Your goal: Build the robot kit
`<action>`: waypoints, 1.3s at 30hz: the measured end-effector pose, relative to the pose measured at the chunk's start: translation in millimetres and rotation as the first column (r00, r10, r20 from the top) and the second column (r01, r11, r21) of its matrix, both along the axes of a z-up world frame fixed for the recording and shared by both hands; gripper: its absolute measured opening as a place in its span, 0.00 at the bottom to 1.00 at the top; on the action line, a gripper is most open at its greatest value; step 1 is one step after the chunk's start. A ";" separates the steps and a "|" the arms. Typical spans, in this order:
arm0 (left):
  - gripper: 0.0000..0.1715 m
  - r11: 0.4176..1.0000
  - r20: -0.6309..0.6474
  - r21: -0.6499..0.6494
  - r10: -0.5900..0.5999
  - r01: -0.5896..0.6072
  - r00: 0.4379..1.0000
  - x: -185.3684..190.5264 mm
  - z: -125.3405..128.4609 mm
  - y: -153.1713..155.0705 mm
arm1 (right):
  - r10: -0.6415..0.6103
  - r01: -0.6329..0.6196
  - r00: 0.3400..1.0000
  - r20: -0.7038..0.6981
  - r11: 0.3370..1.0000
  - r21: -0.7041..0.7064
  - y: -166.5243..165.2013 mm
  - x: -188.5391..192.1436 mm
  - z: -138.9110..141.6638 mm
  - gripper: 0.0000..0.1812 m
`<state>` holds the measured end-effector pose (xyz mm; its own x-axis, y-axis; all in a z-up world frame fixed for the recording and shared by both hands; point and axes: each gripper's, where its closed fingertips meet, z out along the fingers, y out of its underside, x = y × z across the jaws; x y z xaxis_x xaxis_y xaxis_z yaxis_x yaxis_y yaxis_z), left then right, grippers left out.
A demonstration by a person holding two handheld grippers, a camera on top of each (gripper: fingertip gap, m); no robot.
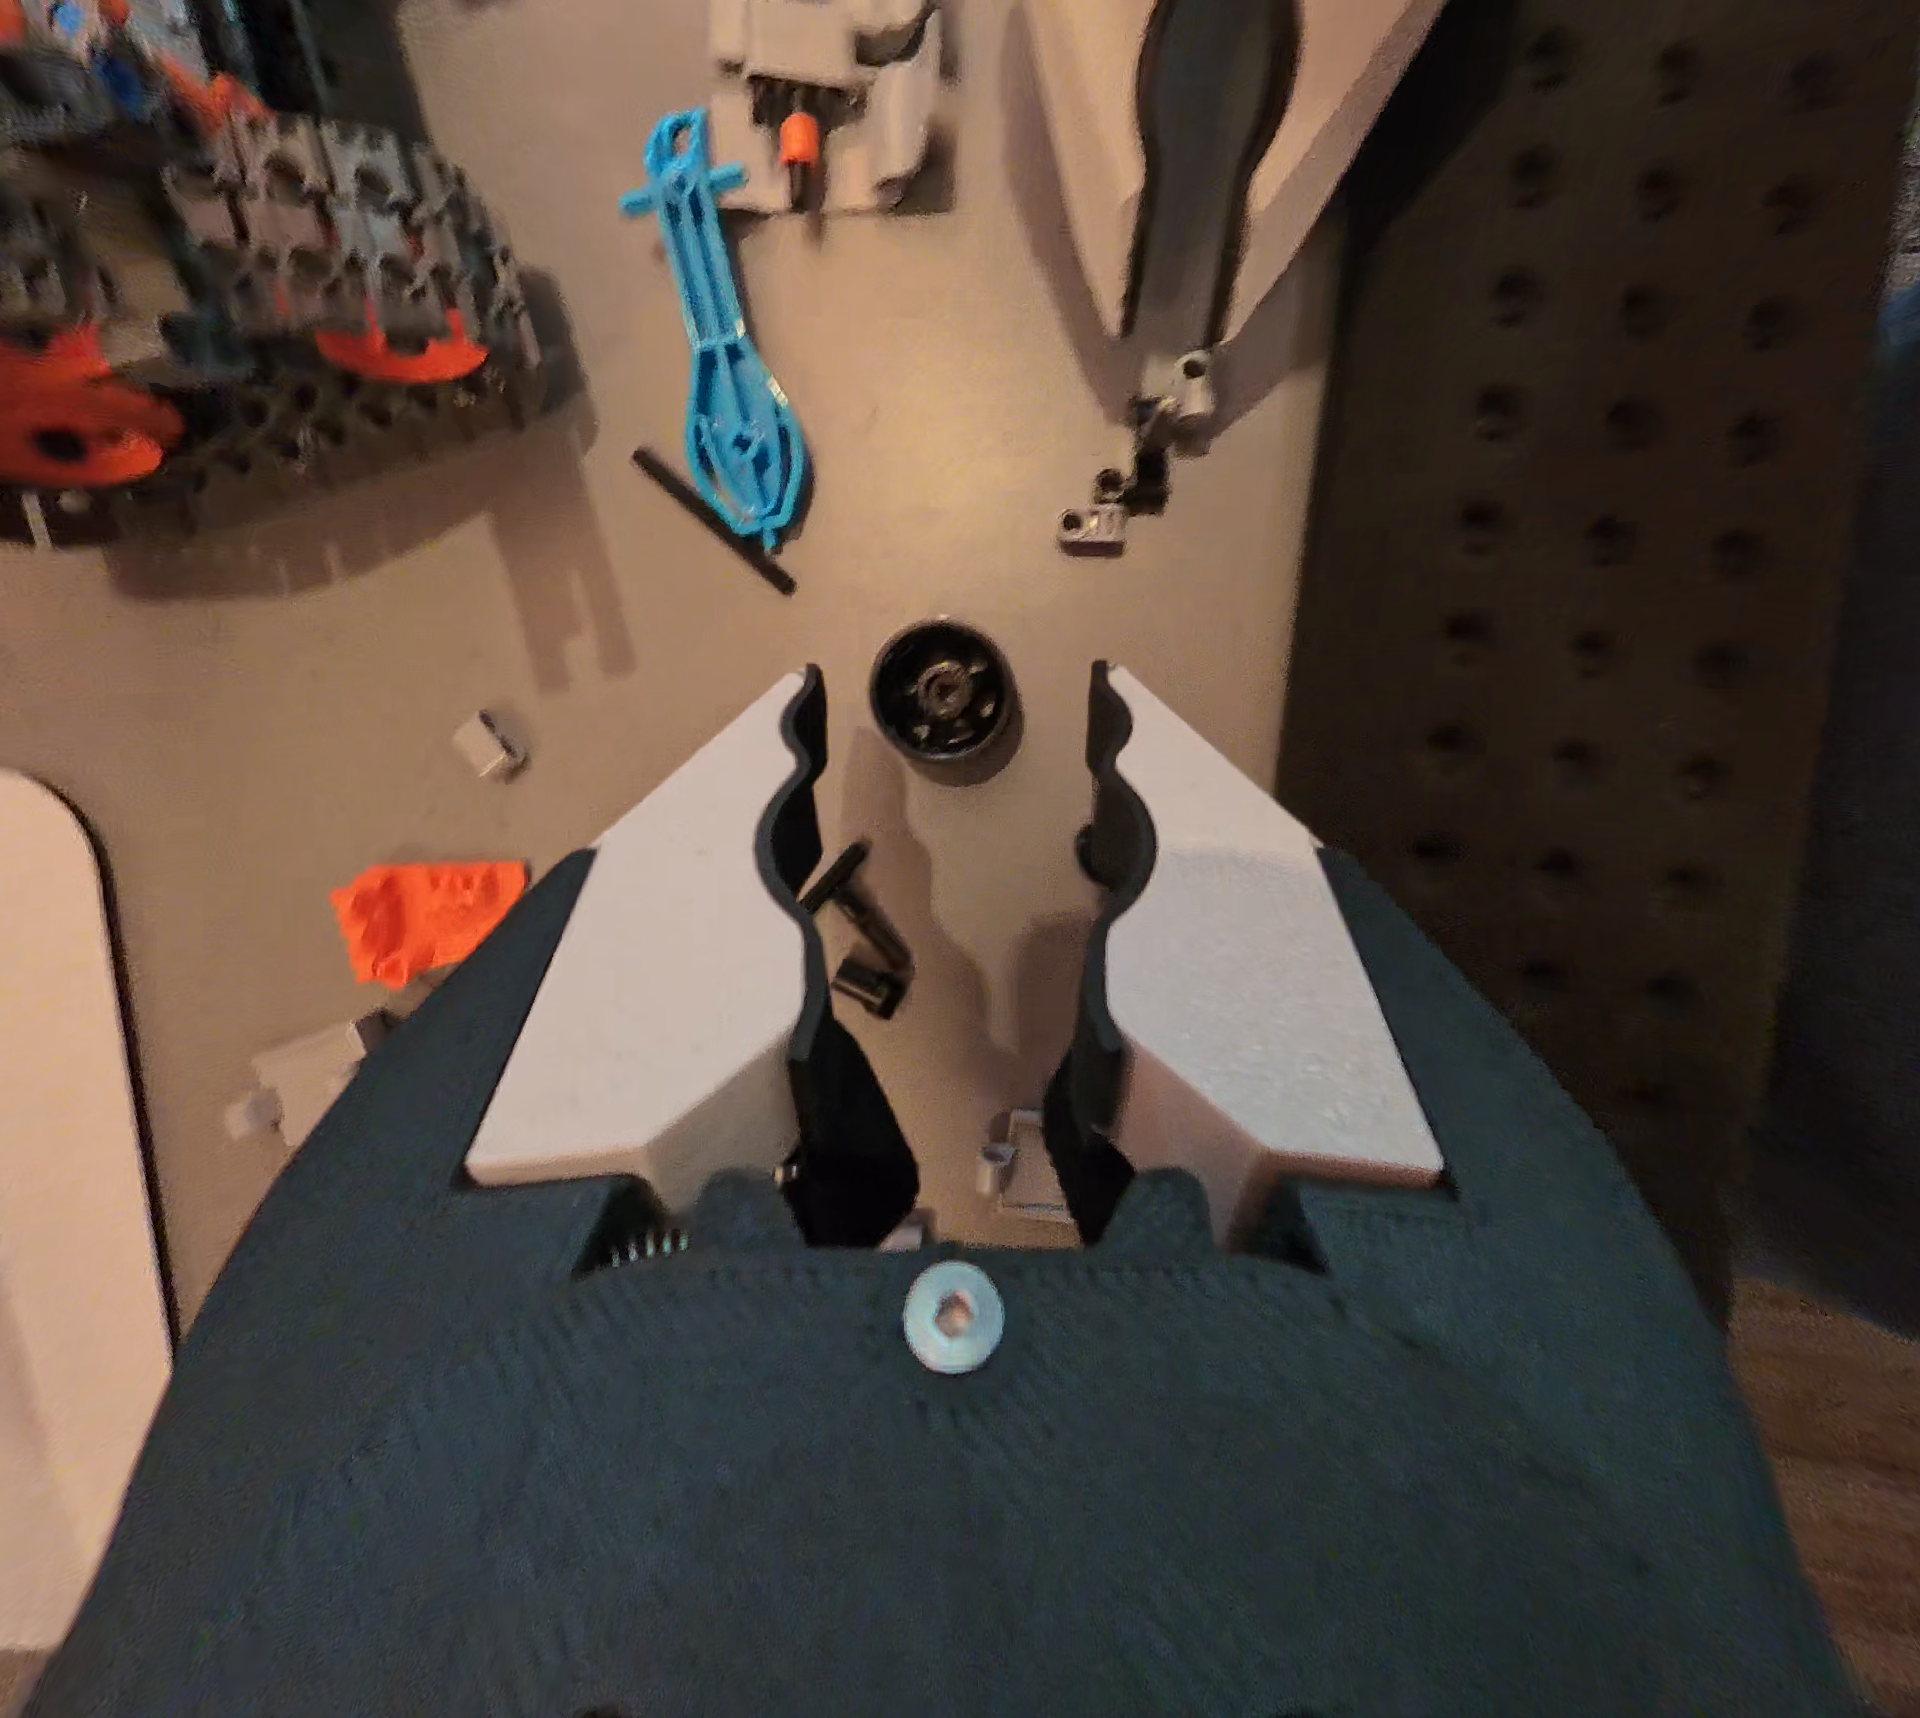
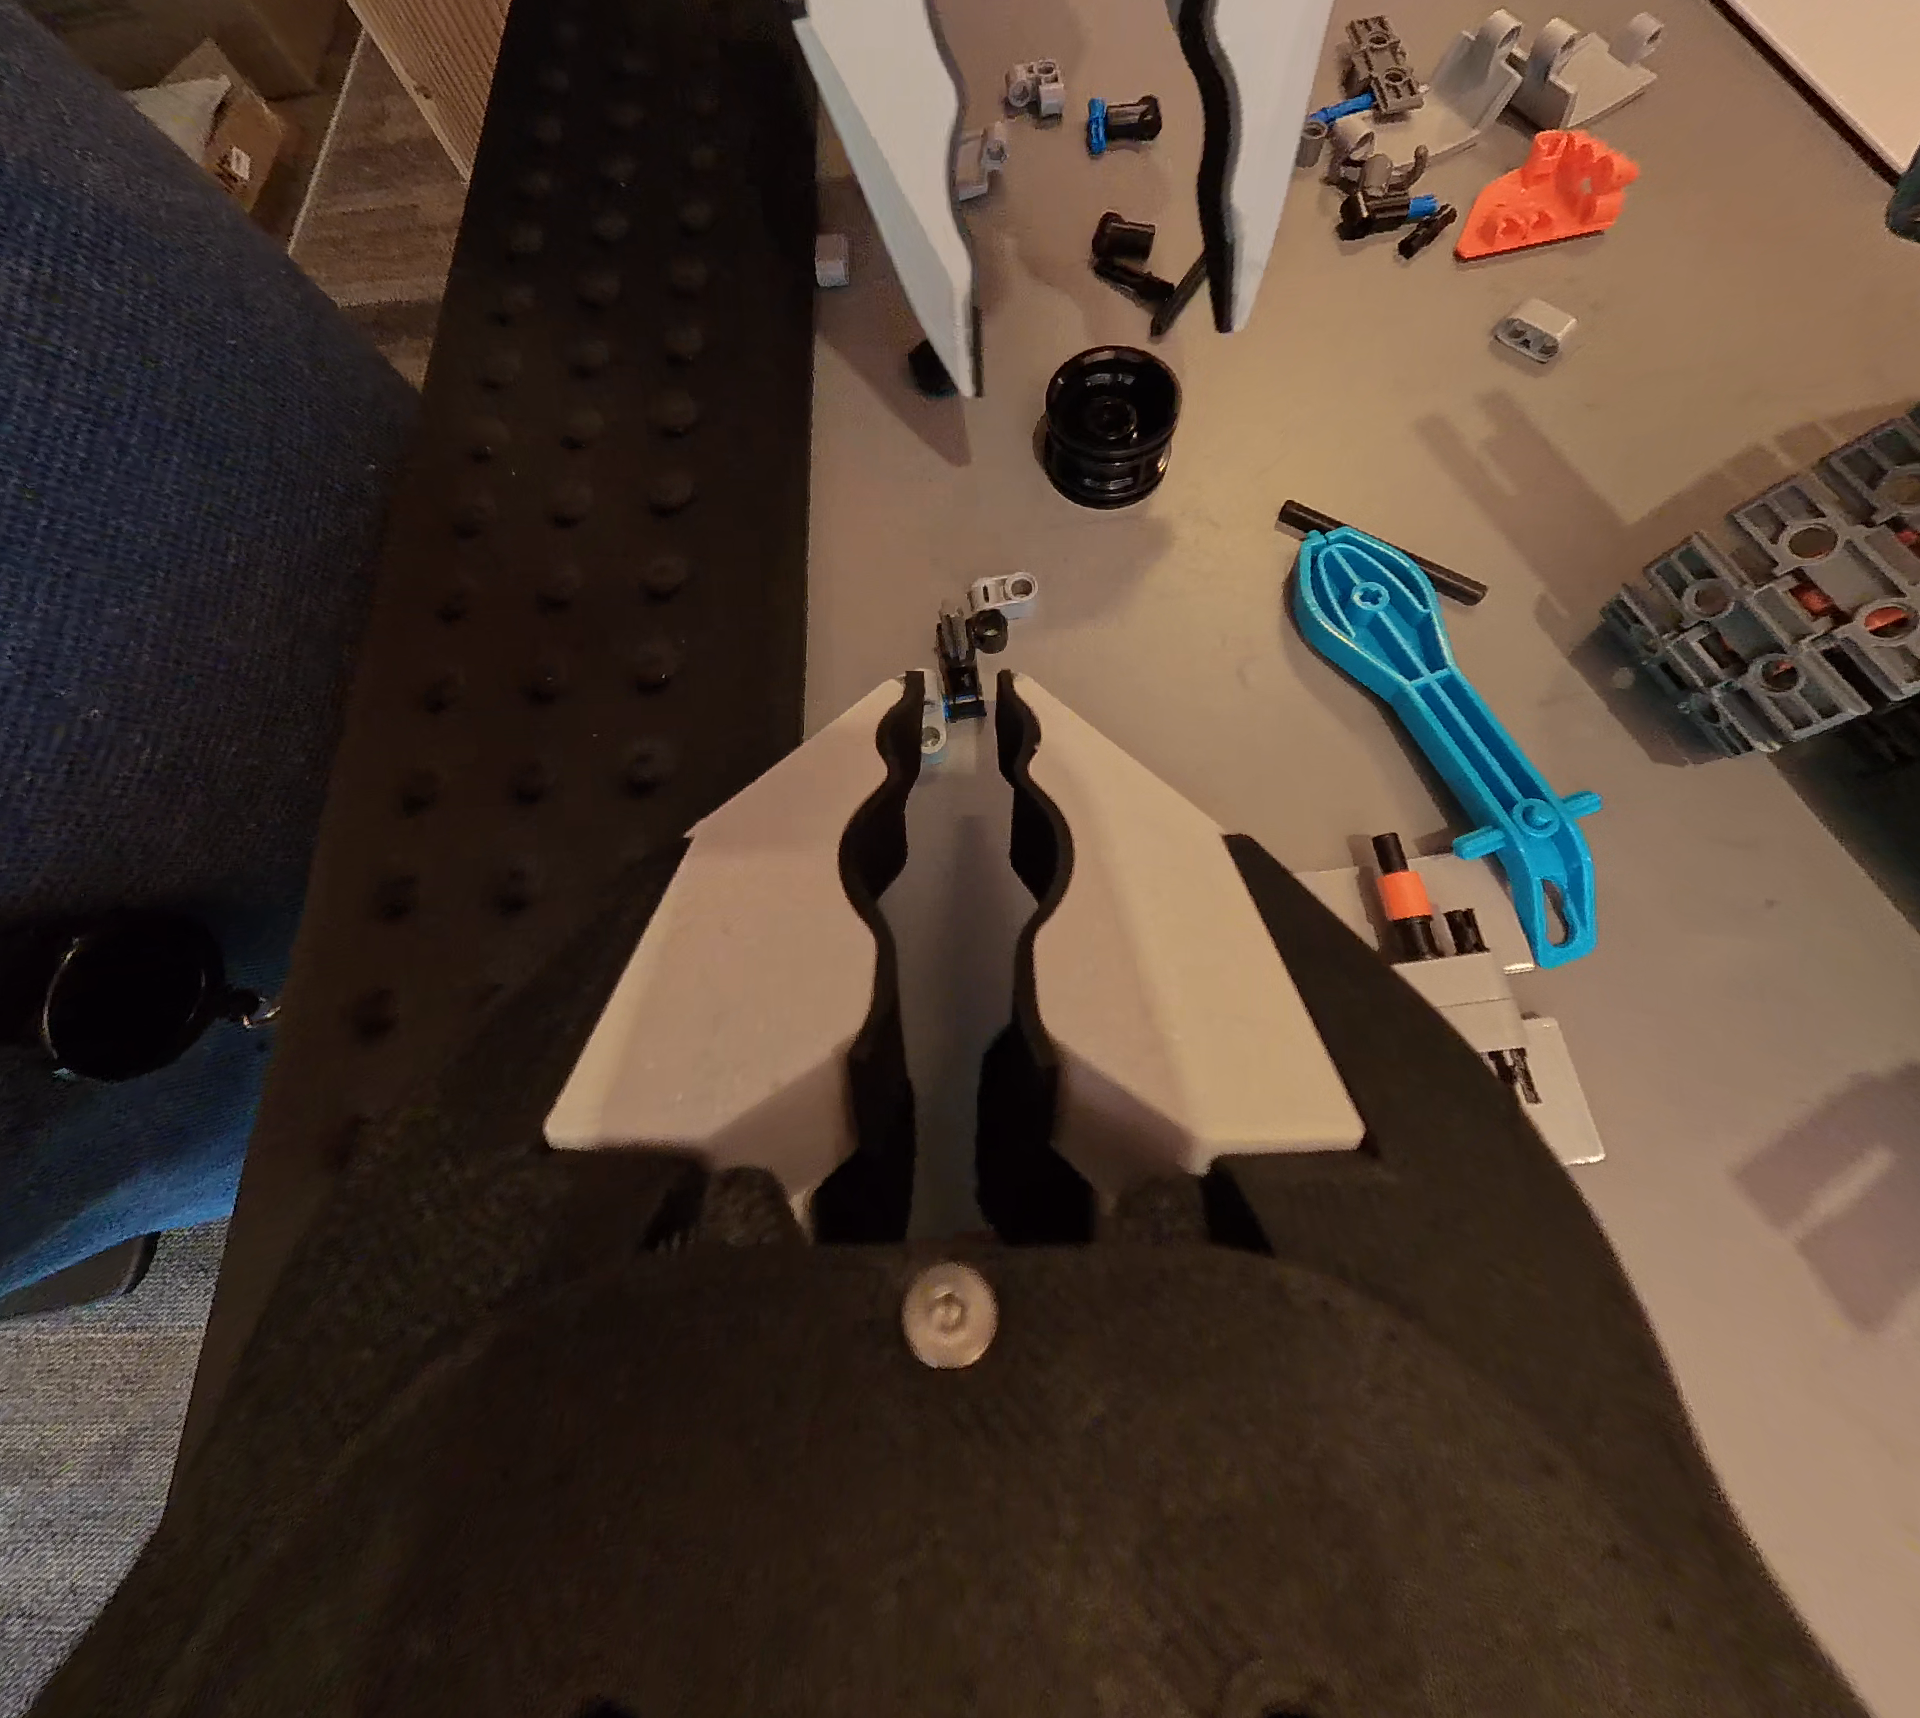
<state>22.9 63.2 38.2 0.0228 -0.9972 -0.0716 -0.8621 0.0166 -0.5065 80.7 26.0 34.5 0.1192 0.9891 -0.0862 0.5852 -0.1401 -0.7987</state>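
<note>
Grey matte tabletop strewn with plastic building parts, a black studded strip along its edge; left gripper spread wide just short of a black ribbed wheel hub; right gripper narrowly parted about a small grey-and-black pin cluster, grip uncertain; blue plastic lever tool beside.

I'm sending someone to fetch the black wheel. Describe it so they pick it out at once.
Start at the grey table, between the two facing grippers. The black wheel lies just off the left gripper fingertips, apart from the long blue tool. It is the only round, spoked, all-black piece there.
</note>
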 end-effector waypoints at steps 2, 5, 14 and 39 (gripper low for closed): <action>0.30 1.000 -0.032 -0.001 0.018 -0.018 0.999 -4.2 -9.9 3.8 | 0.003 -0.003 1.000 -0.003 1.000 -0.004 -0.4 -0.9 -0.1 0.06; 0.22 1.000 -0.070 -0.025 0.006 -0.008 0.998 -6.5 -24.9 0.4 | 0.003 -0.003 1.000 -0.003 1.000 -0.004 -0.4 -1.3 -1.1 0.06; 0.16 1.000 0.032 -0.003 -0.027 0.027 0.999 13.3 -7.4 -8.8 | -0.003 0.003 1.000 0.027 1.000 0.000 0.4 2.4 -7.1 0.07; 0.16 0.988 -0.007 0.018 -0.156 0.156 0.988 47.0 -1.0 -39.2 | 0.027 -0.027 1.000 0.004 1.000 0.007 -4.4 -0.8 -2.3 0.06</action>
<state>69.9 24.0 37.2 -0.1336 -0.9869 -0.0900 -0.8508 0.1608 -0.5003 80.0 21.6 32.2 0.0927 0.9926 -0.0786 0.5917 -0.1184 -0.7974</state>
